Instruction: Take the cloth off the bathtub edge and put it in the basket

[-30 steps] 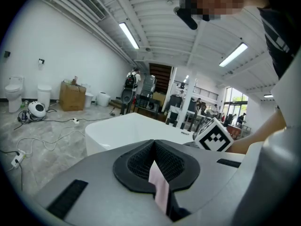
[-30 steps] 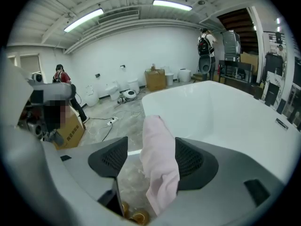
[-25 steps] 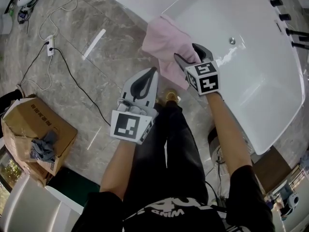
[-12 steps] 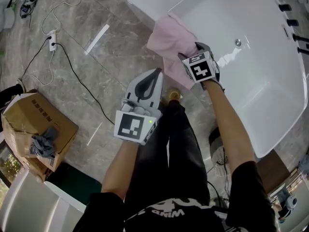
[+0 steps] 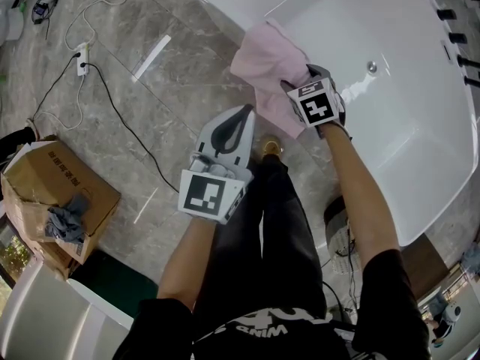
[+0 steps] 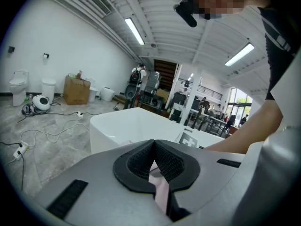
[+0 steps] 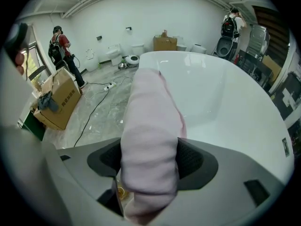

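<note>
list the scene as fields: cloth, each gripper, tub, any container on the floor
cloth: pink, draped over the bathtub rim, one fold between the right gripper's jaws
right gripper: shut on cloth
left gripper: shut, empty, held over the floor beside the bathtub
bathtub: white
container: cardboard box on the floor to the person's left, grey rag in it

Right tool: moved forward onto the bathtub edge.
Its jaws: were apart, now closed on the cloth.
</note>
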`<state>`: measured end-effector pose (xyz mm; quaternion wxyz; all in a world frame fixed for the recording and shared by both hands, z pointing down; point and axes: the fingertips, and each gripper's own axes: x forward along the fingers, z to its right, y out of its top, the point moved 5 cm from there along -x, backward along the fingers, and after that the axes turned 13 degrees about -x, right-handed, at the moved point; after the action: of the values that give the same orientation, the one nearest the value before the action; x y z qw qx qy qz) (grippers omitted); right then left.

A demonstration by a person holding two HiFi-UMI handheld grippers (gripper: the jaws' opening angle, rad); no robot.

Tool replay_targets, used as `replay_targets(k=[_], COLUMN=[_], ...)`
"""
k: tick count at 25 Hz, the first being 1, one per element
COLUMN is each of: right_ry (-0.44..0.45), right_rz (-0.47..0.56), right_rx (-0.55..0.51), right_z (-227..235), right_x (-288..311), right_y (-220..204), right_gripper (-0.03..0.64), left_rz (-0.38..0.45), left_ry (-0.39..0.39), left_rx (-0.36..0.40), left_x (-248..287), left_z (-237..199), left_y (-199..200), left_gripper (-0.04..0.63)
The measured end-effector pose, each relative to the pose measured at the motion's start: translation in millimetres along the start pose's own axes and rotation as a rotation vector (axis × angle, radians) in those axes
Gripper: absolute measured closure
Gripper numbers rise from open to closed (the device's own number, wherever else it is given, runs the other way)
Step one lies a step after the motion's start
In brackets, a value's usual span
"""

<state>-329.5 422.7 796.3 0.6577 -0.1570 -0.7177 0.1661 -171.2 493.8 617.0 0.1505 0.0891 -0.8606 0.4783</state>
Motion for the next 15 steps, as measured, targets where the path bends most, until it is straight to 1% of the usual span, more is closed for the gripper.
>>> replay_targets(k=[5,9,11,14,15], right_ry=[-0.018,0.004,0.024,0.029,0.03], right_rz=[0.023,0.05,0.069,0.1,0.114], right_rx=[-0.011,0.009,0.019,0.028,0.039], right_z=[2,5,6,5,5], right_x=[-5,-18,-27,-45,-52], right_y=[-3,-2,-1,1,2], right_gripper=[0.33,0.353,0.379,0.428,0.48], left_rz=[-0.006,-0.006,-0.008,-0.025,-0.025], left_ry=[0.003,0.006,0.006,0.009,0.008], left_rx=[-0.005,-0.011,-0.01,0.007,0.01], left_x=[-1,-4,-8,-12,-13], left_z=[3,3,2,0,1], left_y=[-6,-10,-12,-17,-17], left_gripper=[0.583,0.583,0.582,0.583,0.582])
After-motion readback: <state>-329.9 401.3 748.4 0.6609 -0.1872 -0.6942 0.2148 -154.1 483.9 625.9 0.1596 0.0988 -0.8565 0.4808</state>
